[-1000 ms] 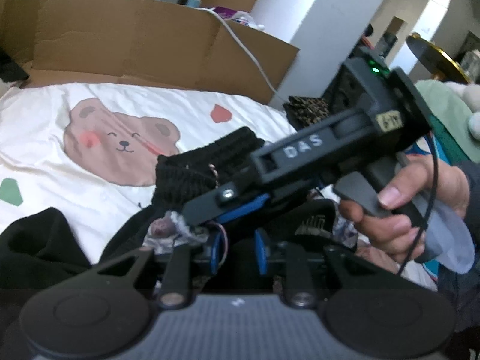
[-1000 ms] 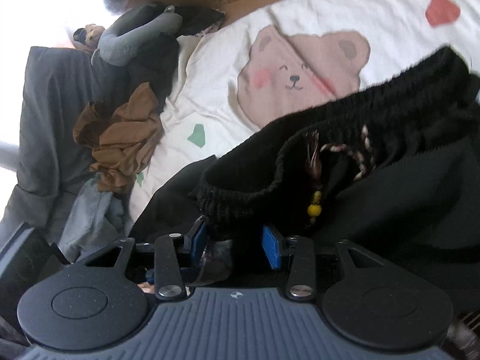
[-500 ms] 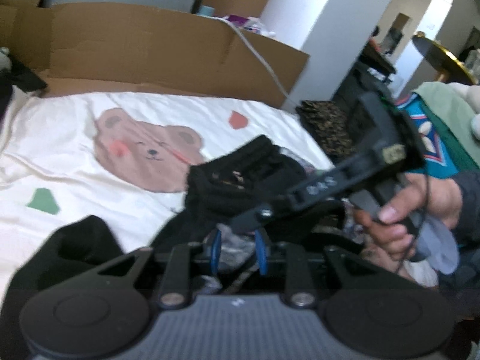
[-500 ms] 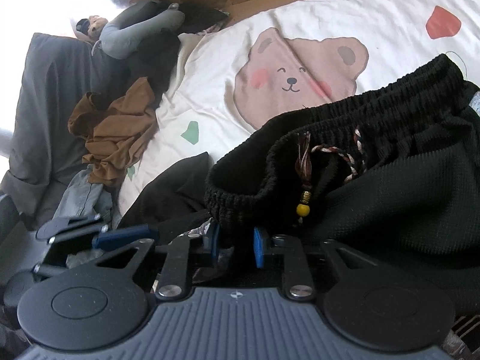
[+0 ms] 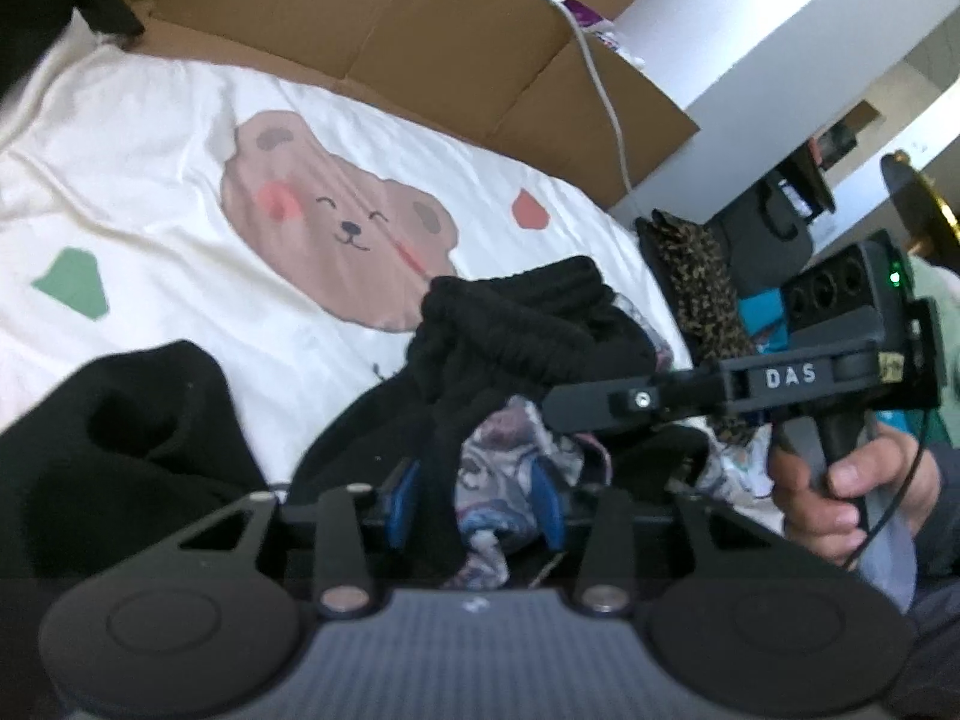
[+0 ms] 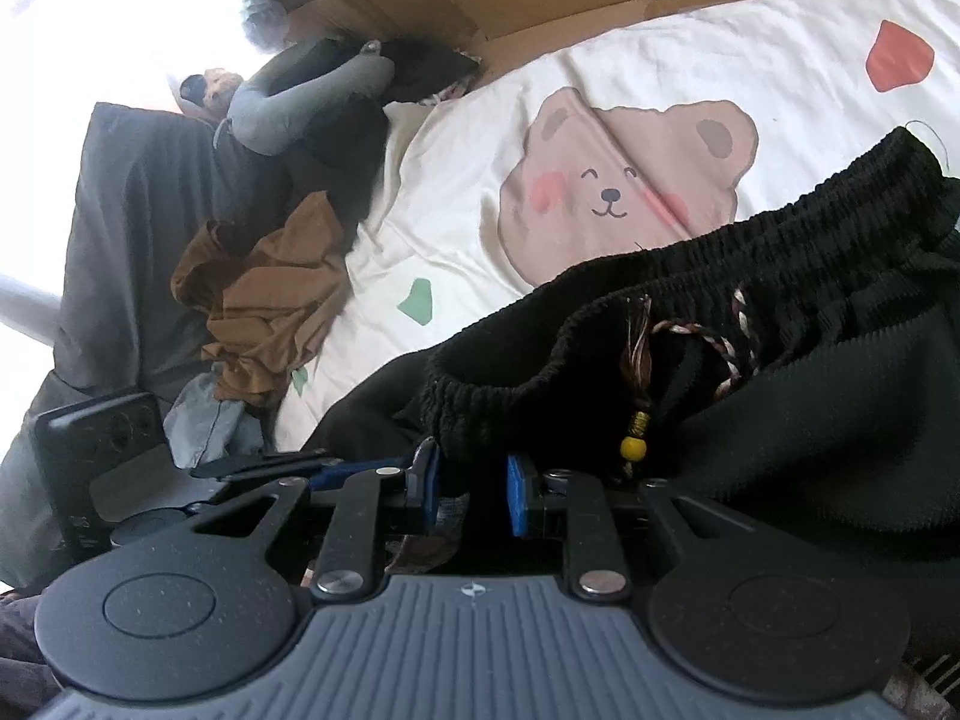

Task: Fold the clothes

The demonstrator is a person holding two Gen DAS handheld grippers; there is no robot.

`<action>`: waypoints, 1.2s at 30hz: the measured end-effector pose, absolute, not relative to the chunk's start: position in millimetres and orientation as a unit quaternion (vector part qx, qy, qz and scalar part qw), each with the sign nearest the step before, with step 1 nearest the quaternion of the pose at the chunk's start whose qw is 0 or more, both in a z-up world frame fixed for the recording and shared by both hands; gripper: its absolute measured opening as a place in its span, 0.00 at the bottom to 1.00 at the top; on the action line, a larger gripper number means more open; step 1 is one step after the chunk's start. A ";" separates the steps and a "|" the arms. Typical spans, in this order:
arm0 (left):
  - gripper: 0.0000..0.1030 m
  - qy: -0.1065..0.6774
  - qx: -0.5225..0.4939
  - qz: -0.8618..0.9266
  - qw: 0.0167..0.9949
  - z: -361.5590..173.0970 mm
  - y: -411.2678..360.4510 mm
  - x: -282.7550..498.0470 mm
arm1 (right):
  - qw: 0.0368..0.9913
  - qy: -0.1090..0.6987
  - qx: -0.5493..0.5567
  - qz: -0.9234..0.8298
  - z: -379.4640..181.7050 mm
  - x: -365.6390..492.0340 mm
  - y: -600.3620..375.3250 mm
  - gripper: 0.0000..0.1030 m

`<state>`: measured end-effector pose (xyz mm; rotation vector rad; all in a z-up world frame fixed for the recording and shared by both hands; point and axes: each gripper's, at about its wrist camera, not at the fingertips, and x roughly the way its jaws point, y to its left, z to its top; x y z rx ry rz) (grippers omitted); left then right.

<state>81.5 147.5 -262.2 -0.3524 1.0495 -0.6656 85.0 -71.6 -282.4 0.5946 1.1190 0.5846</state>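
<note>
Black trousers [image 6: 810,372] lie bunched on the white bear-print sheet [image 6: 630,90], waistband towards me. From my right wrist camera, the right gripper [image 6: 471,495] has its blue pads pressed in on the ribbed elastic waistband [image 6: 750,252], a fold of black knit pinched between them. The braided drawstring [image 6: 720,342] with its yellow bead [image 6: 634,449] hangs just beside the right pad.

From my left wrist camera, the left gripper [image 5: 474,504] stands with its pads apart; a strip of black cloth and a patterned, pale garment [image 5: 516,450] sit between them. The frame is blurred here, so I would say the pads are not pressing the cloth, though I cannot be sure. The right gripper body crosses that view above the trousers, held by a hand [image 5: 840,480] at the right edge, and it reads "DAS" [image 5: 791,375] in white letters; a green light shows on its rear block.

Open sheet stretches beyond the waistband, past the bear face [image 5: 342,222] to the cardboard panels [image 5: 390,18] along the far edge. On the right camera's left side, a brown garment [image 6: 264,300], a grey garment, a dark blanket [image 6: 120,240] and a grey neck pillow [image 6: 306,96] crowd the sheet's edge.
</note>
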 end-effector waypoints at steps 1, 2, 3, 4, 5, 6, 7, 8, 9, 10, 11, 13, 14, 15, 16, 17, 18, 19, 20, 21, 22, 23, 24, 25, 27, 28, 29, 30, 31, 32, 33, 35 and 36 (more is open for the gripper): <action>0.25 0.489 -0.162 -0.316 0.797 -261.2 147.1 81.2 | 0.766 0.515 0.274 0.269 -282.6 85.4 -71.8 0.22; 0.22 0.486 -0.159 -0.319 0.798 -259.3 147.7 80.7 | 0.766 0.515 0.275 0.268 -282.7 85.4 -72.0 0.22; 0.21 0.481 -0.157 -0.323 0.800 -256.9 149.2 80.1 | 0.766 0.515 0.275 0.268 -282.8 85.2 -72.1 0.22; 0.18 0.476 -0.156 -0.326 0.802 -254.3 150.8 79.5 | 0.766 0.515 0.275 0.268 -282.7 85.2 -72.1 0.22; 0.17 0.471 -0.156 -0.331 0.803 -251.6 152.5 79.5 | 0.767 0.515 0.275 0.267 -282.6 85.1 -72.1 0.23; 0.17 0.468 -0.153 -0.335 0.804 -249.3 153.3 80.0 | 0.767 0.514 0.276 0.267 -282.5 85.1 -72.3 0.23; 0.17 0.464 -0.148 -0.338 0.805 -247.0 153.8 80.6 | 0.767 0.514 0.276 0.267 -282.4 85.0 -72.5 0.23; 0.17 0.461 -0.144 -0.342 0.806 -244.7 154.3 81.2 | 0.767 0.513 0.278 0.267 -282.3 85.1 -73.0 0.23; 0.17 0.459 -0.137 -0.345 0.807 -243.0 153.8 82.3 | 0.767 0.512 0.280 0.266 -282.1 85.2 -73.4 0.23; 0.17 0.459 -0.133 -0.347 0.807 -242.7 152.7 84.2 | 0.767 0.511 0.282 0.266 -282.0 85.4 -73.9 0.23; 0.19 0.459 -0.130 -0.348 0.807 -242.6 151.5 86.3 | 0.768 0.509 0.282 0.266 -281.6 85.5 -74.1 0.23; 0.20 0.461 -0.125 -0.348 0.807 -244.8 148.7 91.3 | 0.771 0.505 0.281 0.267 -280.5 85.4 -74.4 0.22; 0.23 0.462 -0.122 -0.349 0.806 -246.2 147.2 93.6 | 0.773 0.502 0.281 0.268 -279.6 85.2 -74.5 0.22; 0.25 0.464 -0.121 -0.350 0.805 -248.5 146.0 96.4 | 0.774 0.499 0.281 0.270 -278.4 85.0 -74.4 0.22; 0.25 0.467 -0.123 -0.351 0.802 -250.6 145.8 98.7 | 0.776 0.496 0.280 0.273 -277.1 85.0 -74.0 0.22; 0.25 0.469 -0.126 -0.353 0.800 -252.5 145.8 100.8 | 0.777 0.493 0.278 0.276 -275.9 85.0 -73.5 0.22; 0.25 0.471 -0.129 -0.357 0.796 -253.7 146.0 102.3 | 0.779 0.491 0.276 0.275 -274.7 85.3 -74.4 0.22; 0.25 0.473 -0.134 -0.361 0.793 -254.8 146.1 103.6 | 0.781 0.489 0.274 0.274 -273.6 85.6 -75.5 0.22; 0.23 0.474 -0.136 -0.366 0.789 -255.3 146.1 104.6 | 0.783 0.488 0.272 0.273 -272.5 85.9 -76.6 0.22; 0.19 0.476 -0.138 -0.368 0.787 -255.4 146.8 105.0 | 0.786 0.486 0.269 0.272 -271.3 86.2 -77.7 0.22; 0.07 0.476 -0.137 -0.368 0.787 -255.2 147.4 105.0 | 0.788 0.485 0.267 0.271 -270.2 86.5 -78.8 0.22; 0.06 0.476 -0.135 -0.368 0.788 -254.8 147.8 104.8 | 0.790 0.483 0.265 0.270 -269.1 86.8 -80.0 0.24; 0.05 0.472 -0.126 -0.365 0.793 -253.3 148.2 103.6 | 0.792 0.481 0.263 0.268 -267.9 87.1 -81.1 0.25; 0.04 0.466 -0.110 -0.360 0.800 -251.3 148.8 102.2 | 0.794 0.480 0.261 0.267 -266.8 87.4 -82.2 0.26; 0.04 0.465 -0.098 -0.346 0.809 -249.2 152.9 102.3 | 0.798 0.477 0.256 0.265 -264.5 88.0 -84.4 0.32; 0.04 0.465 -0.097 -0.338 0.812 -248.7 155.9 102.8 | 0.800 0.475 0.254 0.264 -263.4 88.3 -85.5 0.32; 0.04 0.464 -0.099 -0.332 0.815 -248.5 159.3 103.3 | 0.802 0.473 0.252 0.262 -262.3 88.6 -86.6 0.32; 0.04 0.462 -0.098 -0.327 0.818 -248.3 162.4 103.3 | 0.804 0.472 0.250 0.261 -261.1 88.9 -87.7 0.32; 0.04 0.461 -0.097 -0.321 0.822 -248.0 164.9 102.9 | 0.806 0.470 0.247 0.260 -260.0 89.2 -88.9 0.32; 0.04 0.460 -0.096 -0.315 0.824 -248.2 167.1 102.6 | 0.812 0.466 0.240 0.255 -258.4 90.0 -93.7 0.32; 0.04 0.460 -0.095 -0.310 0.827 -248.5 169.1 102.3 | 0.819 0.462 0.233 0.247 -256.8 91.3 -100.8 0.32; 0.04 0.459 -0.093 -0.299 0.831 -249.8 172.7 102.0 | 0.831 0.454 0.225 0.227 -255.0 94.3 -116.5 0.32; 0.04 0.460 -0.092 -0.293 0.833 -250.9 174.2 102.1 | 0.838 0.451 0.222 0.215 -254.0 96.2 -125.5 0.32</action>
